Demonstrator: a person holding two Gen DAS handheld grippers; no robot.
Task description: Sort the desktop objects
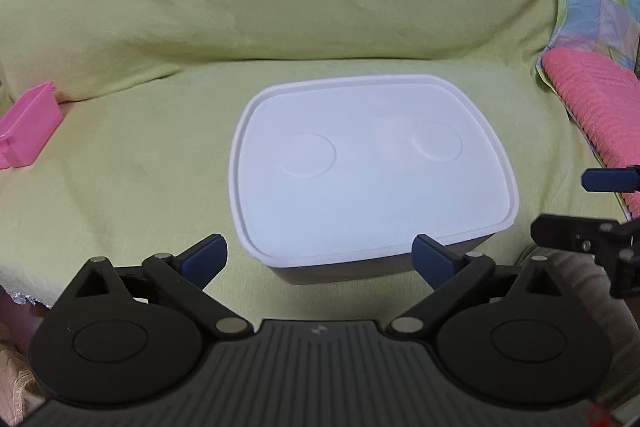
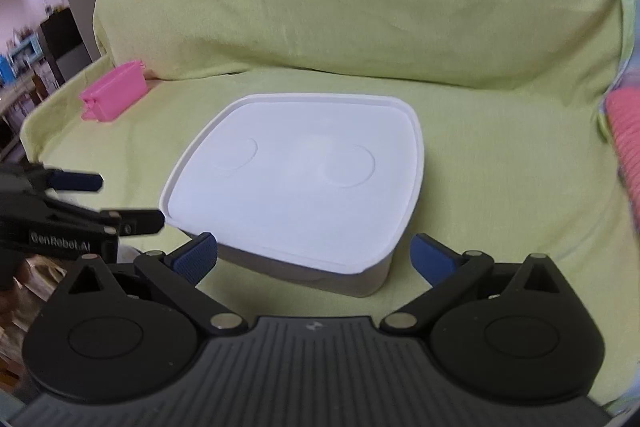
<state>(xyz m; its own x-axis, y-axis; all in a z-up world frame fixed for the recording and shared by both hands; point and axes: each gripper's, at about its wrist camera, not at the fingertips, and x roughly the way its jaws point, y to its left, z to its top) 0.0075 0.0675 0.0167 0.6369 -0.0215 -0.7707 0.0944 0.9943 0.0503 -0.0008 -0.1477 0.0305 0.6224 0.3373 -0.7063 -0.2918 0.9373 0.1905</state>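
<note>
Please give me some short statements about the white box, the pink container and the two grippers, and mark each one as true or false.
1. The lid is on the white box. True.
2. The left gripper is shut on the lid. False: its jaws stand wide open, holding nothing.
3. The pink container lies on the green cover, to the left of the box. True.
4. The right gripper holds the pink container. False: it is open and empty, near the box.

Bare green cover (image 1: 132,195) around lidded box (image 1: 368,163); pink case (image 1: 26,131) far left.
</note>
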